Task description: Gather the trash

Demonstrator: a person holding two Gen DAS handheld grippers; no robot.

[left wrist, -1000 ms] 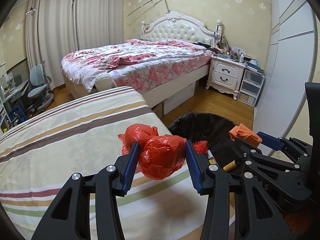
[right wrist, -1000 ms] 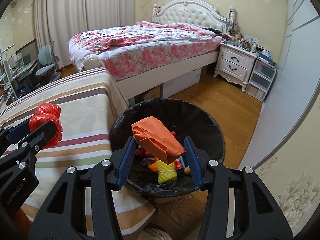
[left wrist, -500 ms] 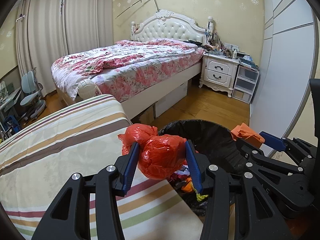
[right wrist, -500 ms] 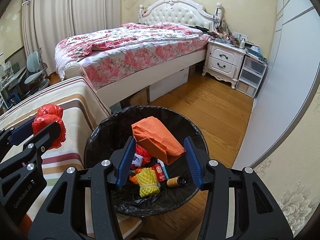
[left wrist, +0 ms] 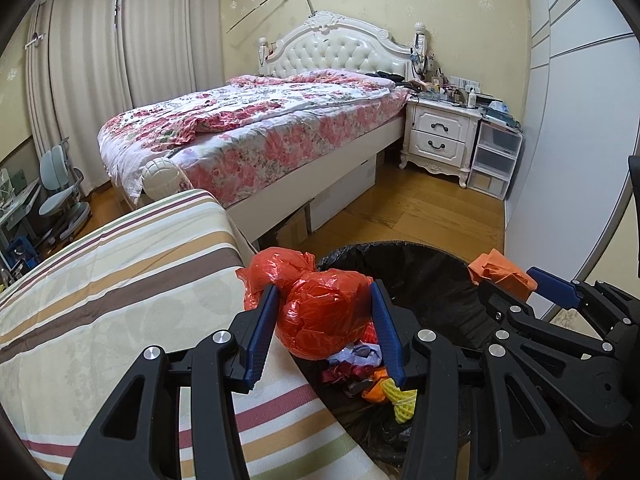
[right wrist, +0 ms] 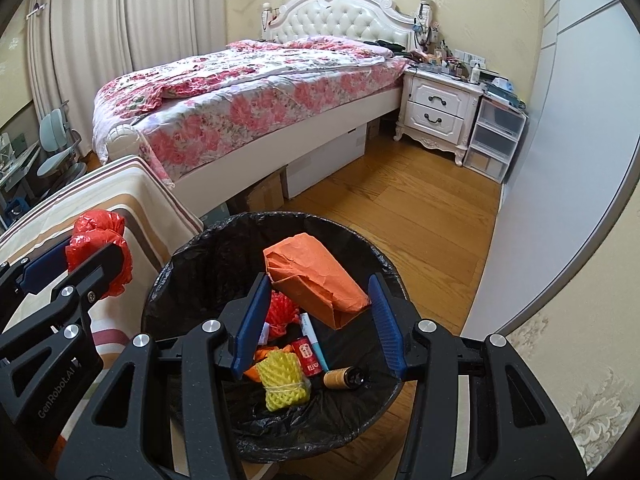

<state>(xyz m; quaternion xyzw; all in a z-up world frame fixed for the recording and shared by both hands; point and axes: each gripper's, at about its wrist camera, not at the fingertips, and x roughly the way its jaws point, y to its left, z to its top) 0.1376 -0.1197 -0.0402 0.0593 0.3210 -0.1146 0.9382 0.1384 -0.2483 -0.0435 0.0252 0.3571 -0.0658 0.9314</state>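
My left gripper (left wrist: 324, 332) is shut on a crumpled red plastic bag (left wrist: 320, 312) and holds it over the near rim of a black-lined trash bin (left wrist: 416, 260). My right gripper (right wrist: 316, 320) is shut on a crumpled orange paper packet (right wrist: 316, 276) and holds it above the middle of the bin (right wrist: 192, 264). The red bag (right wrist: 100, 248) and the left gripper show at the left of the right wrist view. The orange packet (left wrist: 500, 272) shows at the right of the left wrist view. The bin holds several pieces of trash, among them a yellow foam net (right wrist: 282, 380).
A table with a striped cloth (left wrist: 120, 288) stands left of the bin. A bed with a floral cover (left wrist: 260, 128) lies beyond, with a white nightstand (left wrist: 440, 140) and plastic drawers (left wrist: 494, 160). A wardrobe wall (right wrist: 560, 160) runs along the right. The floor is wood.
Both grippers have moved right, off the striped table and over the bin. Each still holds its piece of trash.
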